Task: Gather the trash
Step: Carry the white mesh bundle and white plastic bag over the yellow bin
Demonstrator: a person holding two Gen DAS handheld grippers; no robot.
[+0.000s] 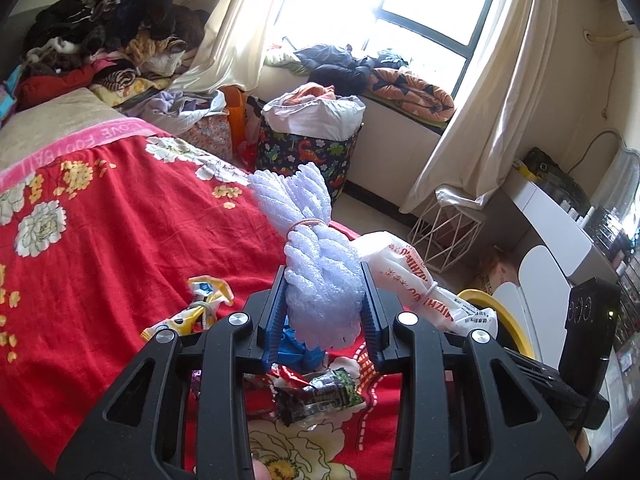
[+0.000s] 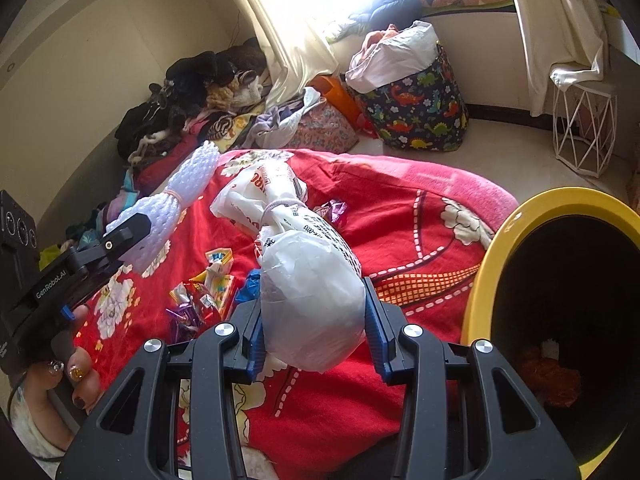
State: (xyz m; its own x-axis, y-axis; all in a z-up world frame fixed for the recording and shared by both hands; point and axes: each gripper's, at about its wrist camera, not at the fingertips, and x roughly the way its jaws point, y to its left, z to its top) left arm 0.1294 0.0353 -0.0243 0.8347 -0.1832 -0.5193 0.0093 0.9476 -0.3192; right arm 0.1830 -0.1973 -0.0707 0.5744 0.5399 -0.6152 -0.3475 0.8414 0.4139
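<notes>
My left gripper (image 1: 324, 312) is shut on a white foam net bundle (image 1: 316, 264) tied with a rubber band, held above the red bed cover; it also shows in the right wrist view (image 2: 168, 208). My right gripper (image 2: 314, 320) is shut on a tied white plastic bag (image 2: 308, 280), also seen in the left wrist view (image 1: 420, 284). A yellow-rimmed trash bin (image 2: 500, 240) stands to the right of the bed, with orange trash inside. Snack wrappers (image 2: 204, 292) and a dark wrapper (image 1: 320, 396) lie on the red bed cover (image 1: 120, 248).
A dinosaur-print basket (image 2: 420, 116) stuffed with bags stands on the floor by the window. A white wire stool (image 2: 584, 128) is at the right. A heap of clothes (image 1: 108, 36) lies at the bed's far end. A white desk (image 1: 560, 216) is at the right.
</notes>
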